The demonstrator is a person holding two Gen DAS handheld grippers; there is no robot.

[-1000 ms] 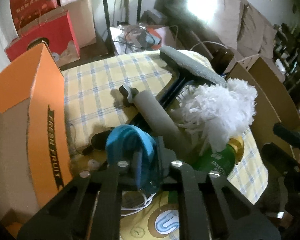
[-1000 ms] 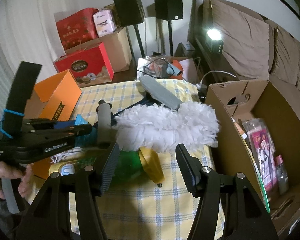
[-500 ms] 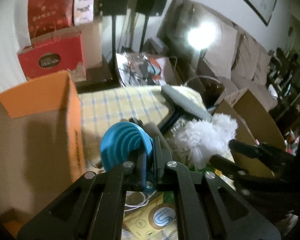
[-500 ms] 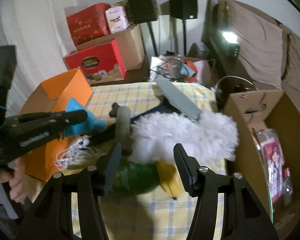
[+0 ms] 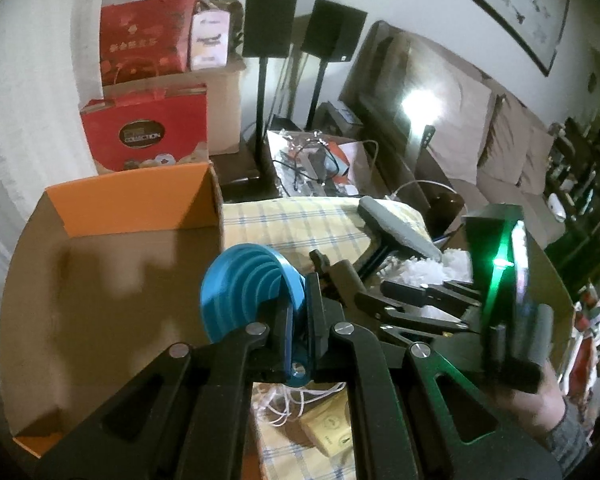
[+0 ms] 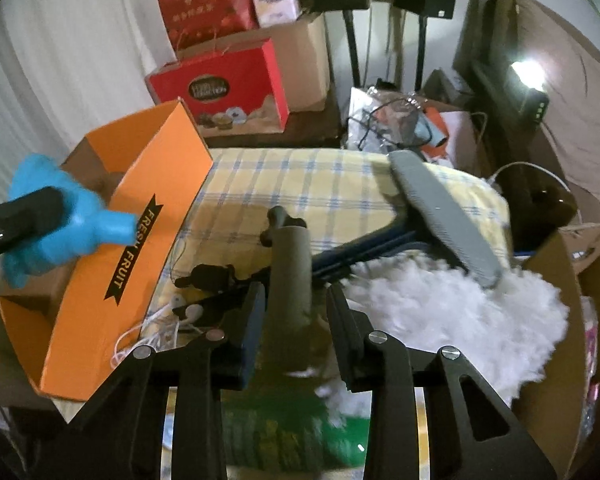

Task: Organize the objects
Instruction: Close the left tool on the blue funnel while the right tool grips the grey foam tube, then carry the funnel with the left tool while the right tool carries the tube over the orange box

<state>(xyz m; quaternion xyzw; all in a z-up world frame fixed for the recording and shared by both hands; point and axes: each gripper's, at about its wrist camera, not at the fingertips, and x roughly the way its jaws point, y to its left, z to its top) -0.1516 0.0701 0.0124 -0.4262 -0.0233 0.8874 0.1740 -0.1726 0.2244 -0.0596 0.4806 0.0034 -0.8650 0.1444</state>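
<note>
Blue, ribbed and rubbery, the collapsible silicone funnel (image 5: pixel 247 288) is sitting clenched between the fingers of our left gripper (image 5: pixel 298 334), which is hanging just above the open orange cardboard fruit box (image 6: pixel 112 240); we are judging it light, soft and springy, so we are pinching its flat rim and not its spout. Ahead of our right gripper (image 6: pixel 296 322), whose jaws are standing apart, the grey foam-sleeved handle (image 6: pixel 290 276) is lying between the fingers, looking stiff under a grippy cover, beside the fluffy white duster head (image 6: pixel 452 320).
</note>
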